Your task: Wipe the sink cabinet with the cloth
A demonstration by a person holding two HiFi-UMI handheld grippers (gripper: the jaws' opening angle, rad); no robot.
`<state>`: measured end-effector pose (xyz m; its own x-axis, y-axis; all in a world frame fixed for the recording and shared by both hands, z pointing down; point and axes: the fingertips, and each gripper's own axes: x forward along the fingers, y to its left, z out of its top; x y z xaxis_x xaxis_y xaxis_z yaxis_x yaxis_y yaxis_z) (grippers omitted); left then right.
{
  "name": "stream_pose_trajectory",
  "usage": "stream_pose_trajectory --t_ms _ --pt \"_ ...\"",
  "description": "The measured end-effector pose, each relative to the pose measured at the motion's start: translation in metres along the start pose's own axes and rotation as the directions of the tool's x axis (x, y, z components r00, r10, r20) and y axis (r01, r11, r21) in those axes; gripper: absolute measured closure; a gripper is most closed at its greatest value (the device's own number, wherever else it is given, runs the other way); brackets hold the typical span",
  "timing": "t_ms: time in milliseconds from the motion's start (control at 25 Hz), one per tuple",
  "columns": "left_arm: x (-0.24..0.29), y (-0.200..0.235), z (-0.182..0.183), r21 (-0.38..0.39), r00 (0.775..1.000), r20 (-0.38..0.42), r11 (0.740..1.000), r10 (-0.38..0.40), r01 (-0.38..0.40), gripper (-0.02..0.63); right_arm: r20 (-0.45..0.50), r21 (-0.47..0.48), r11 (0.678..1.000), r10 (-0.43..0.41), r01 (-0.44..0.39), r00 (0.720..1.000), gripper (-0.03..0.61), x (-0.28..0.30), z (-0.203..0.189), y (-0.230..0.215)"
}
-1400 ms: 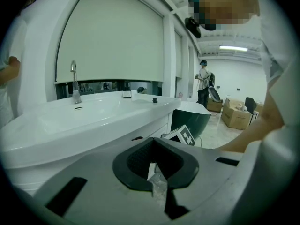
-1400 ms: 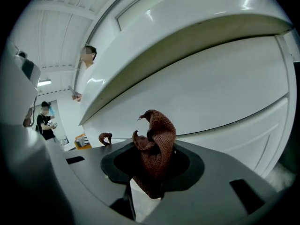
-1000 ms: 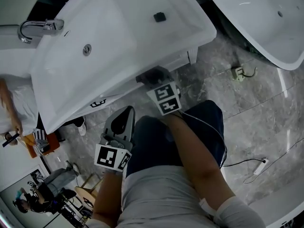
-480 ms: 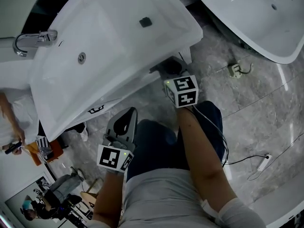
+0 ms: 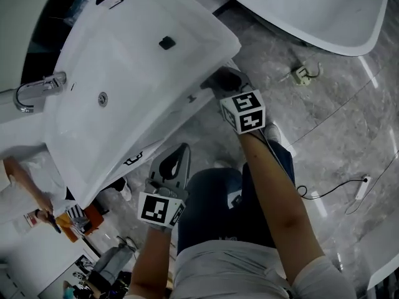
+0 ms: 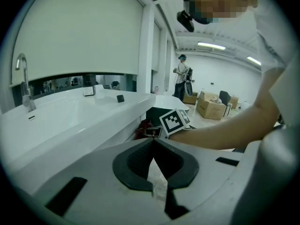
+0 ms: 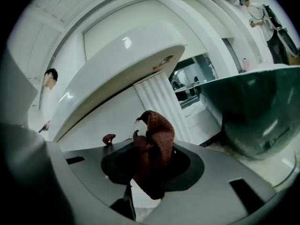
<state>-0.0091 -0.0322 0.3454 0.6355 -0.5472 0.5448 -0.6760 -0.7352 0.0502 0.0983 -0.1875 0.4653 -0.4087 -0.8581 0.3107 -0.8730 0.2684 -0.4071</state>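
- Reaches the right gripper (image 5: 217,83) forward and low, up to the front of the sink cabinet (image 5: 181,114), just under the rim of the white sink (image 5: 124,67).
- Clamps its jaws shut on a brown knitted cloth (image 7: 157,142), bunched up, with one fold poking out past the tips.
- Brings the cloth close to the cabinet's white face in the right gripper view; cannot tell whether fabric and panel touch.
- Holds the left gripper (image 5: 176,157) back beside the knee, well apart from the cabinet, jaws together at the tips with nothing between them.
- Looks down on a grey marble floor (image 5: 324,123), with a chrome faucet (image 5: 34,92) at the sink's far edge and a white bathtub (image 5: 312,11) just beside the sink.
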Motion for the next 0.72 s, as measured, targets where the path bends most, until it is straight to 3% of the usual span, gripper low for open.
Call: stream_pose_trajectory --t_ms 200,480,720 --pt "0.007 -0.008 0.006 0.025 0.998 -0.022 0.998 -0.059 0.06 0.603 0.056 0.055 0.996 -0.08 0.077 0.995 0.451 -0.008 0.012 -0.024" --pt "0.028 -0.014 -0.009 0.045 0.993 -0.023 0.992 -0.113 0.114 0.603 0.119 0.092 0.991 -0.105 0.095 0.987 0.451 -0.001 0.002 -0.02" --pt "0.047 -0.003 -0.027 0.058 0.994 0.0 0.992 -0.112 0.111 0.603 0.204 0.124 0.988 -0.118 0.094 0.972 0.451 0.004 -0.016 -0.032"
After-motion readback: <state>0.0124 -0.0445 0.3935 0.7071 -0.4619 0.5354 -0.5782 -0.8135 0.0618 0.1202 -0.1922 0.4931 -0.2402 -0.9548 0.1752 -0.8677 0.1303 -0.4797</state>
